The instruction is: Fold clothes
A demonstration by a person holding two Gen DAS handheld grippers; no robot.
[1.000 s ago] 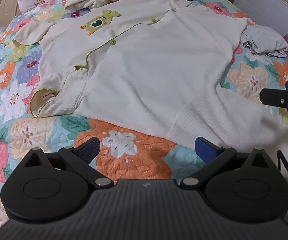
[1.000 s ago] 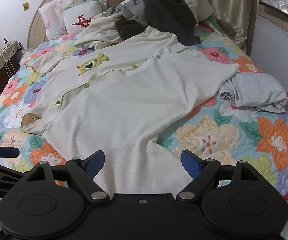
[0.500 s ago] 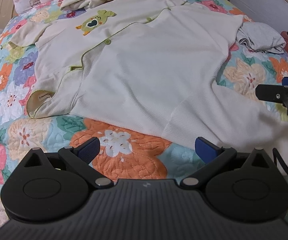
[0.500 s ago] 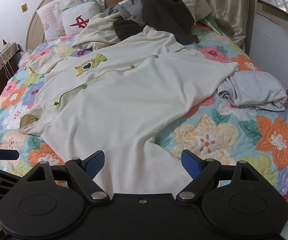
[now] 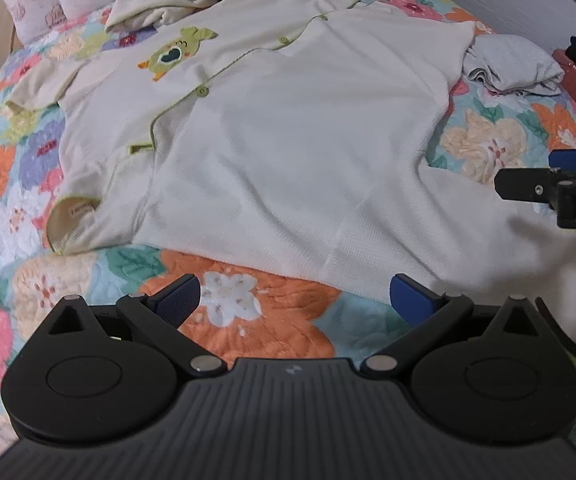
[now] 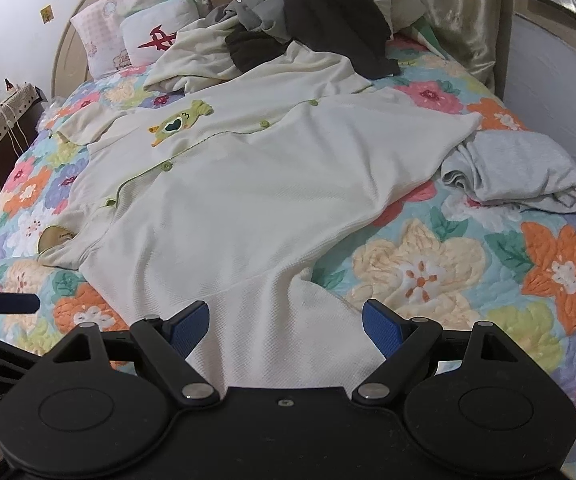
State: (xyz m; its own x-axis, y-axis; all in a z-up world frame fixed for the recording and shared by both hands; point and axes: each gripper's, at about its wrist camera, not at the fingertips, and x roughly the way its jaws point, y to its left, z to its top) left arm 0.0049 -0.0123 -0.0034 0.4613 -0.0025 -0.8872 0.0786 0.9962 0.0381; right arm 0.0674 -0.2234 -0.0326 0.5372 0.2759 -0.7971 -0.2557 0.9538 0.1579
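Observation:
A cream button-up garment [image 5: 288,152] with green trim and a green cartoon patch [image 5: 176,54] lies spread flat across the floral quilt [image 5: 248,320]; it also shows in the right wrist view [image 6: 248,208]. My left gripper [image 5: 294,302] is open and empty, just above the quilt at the garment's near edge. My right gripper [image 6: 286,326] is open and empty, hovering over the garment's near sleeve. The right gripper's finger [image 5: 528,186] shows at the right edge of the left wrist view.
A folded grey garment [image 6: 516,172] lies on the right side of the bed. A heap of dark and cream clothes [image 6: 320,16] and two pillows [image 6: 136,40] sit by the headboard. A curtain and wall stand at the right.
Both grippers have moved slightly forward toward the garment; the view has shifted a little nearer. Both stay open and the garment has not moved.

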